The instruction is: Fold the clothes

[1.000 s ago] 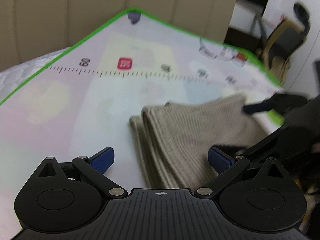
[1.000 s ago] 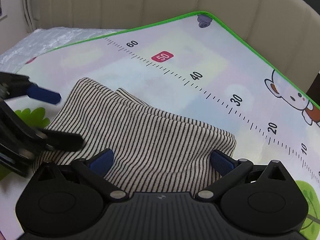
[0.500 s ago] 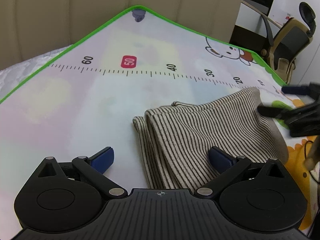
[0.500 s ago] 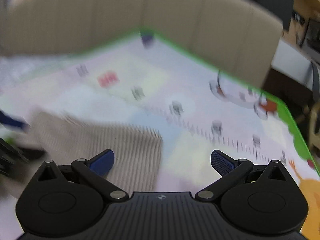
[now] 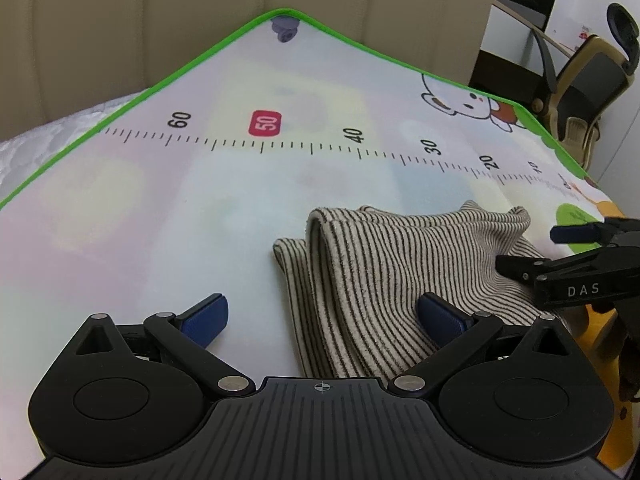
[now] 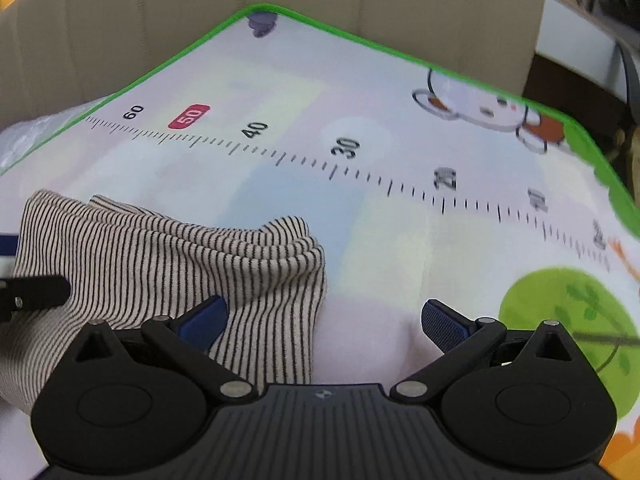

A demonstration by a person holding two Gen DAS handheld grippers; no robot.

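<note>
A folded beige garment with thin dark stripes [image 5: 384,276] lies on the play mat [image 5: 200,208]. My left gripper [image 5: 322,320] is open and straddles the garment's left folded edge, its right pad over the fabric, its left pad over bare mat. In the right wrist view the same garment [image 6: 160,256] fills the lower left. My right gripper [image 6: 324,322] is open astride the garment's right edge, with the left pad over the cloth. The right gripper [image 5: 576,256] also shows at the right of the left wrist view. Neither gripper holds fabric.
The mat has a green border [image 5: 192,56], a printed ruler [image 5: 352,148] and a cartoon bear [image 5: 464,100]. A beige padded headboard [image 5: 240,12] rises behind it. An office chair [image 5: 592,80] and a desk stand off to the right, and quilted bedding [image 5: 48,140] lies on the left.
The right gripper swung to the right, from over the middle of the garment to its right edge. The garment's far right corner now stands bunched up. My left gripper barely moved.
</note>
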